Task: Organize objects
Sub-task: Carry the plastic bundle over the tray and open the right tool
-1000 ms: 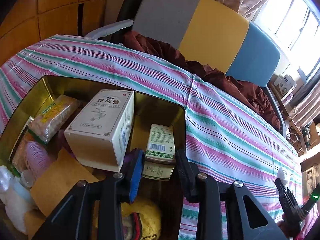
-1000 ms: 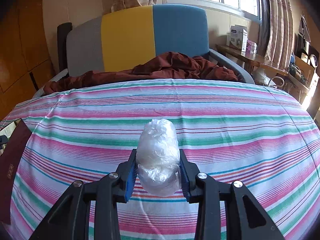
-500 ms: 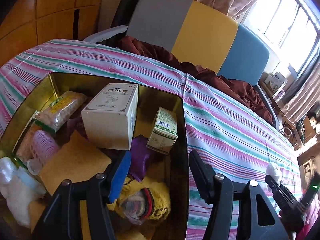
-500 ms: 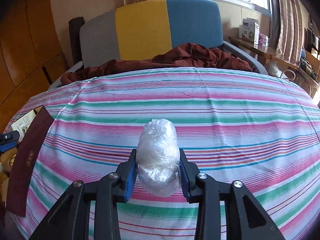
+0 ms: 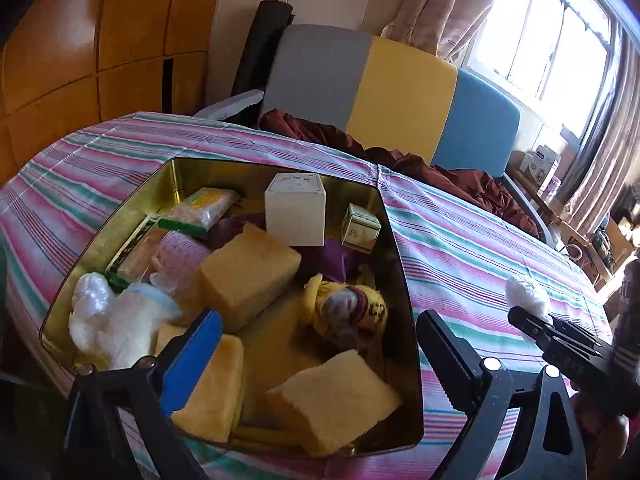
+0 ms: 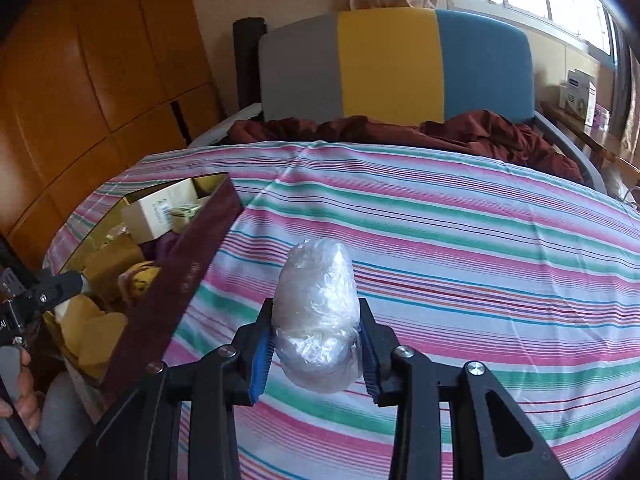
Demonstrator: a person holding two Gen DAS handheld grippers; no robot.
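Note:
A gold-lined tin (image 5: 280, 168) with dark red outer walls (image 6: 180, 280) sits on the striped tablecloth (image 5: 480, 248). It holds a white box (image 5: 295, 212), a small green box (image 5: 360, 229), yellow sponges (image 5: 248, 276), a yellow knit toy (image 5: 348, 308) and a white bundle (image 5: 116, 320). My left gripper (image 5: 320, 344) hangs above the tin's near end; its jaws are opening wide and grip nothing. My right gripper (image 6: 316, 344) is shut on a ball of clear plastic wrap (image 6: 316, 312) above the cloth, right of the tin. The left wrist view shows that ball (image 5: 526, 294) at the right edge.
A chair with a grey, yellow and blue back (image 6: 392, 64) stands behind the table, with brown cloth (image 6: 460, 132) draped on its seat. Wooden panels (image 5: 80, 60) fill the left. A hand (image 6: 24, 396) holds the left gripper's handle. A cluttered shelf (image 6: 580, 92) is under the window.
The left gripper let go of the small green box, which now lies in the tin, then drew back and opened wide. The right gripper brought the plastic ball closer to the tin.

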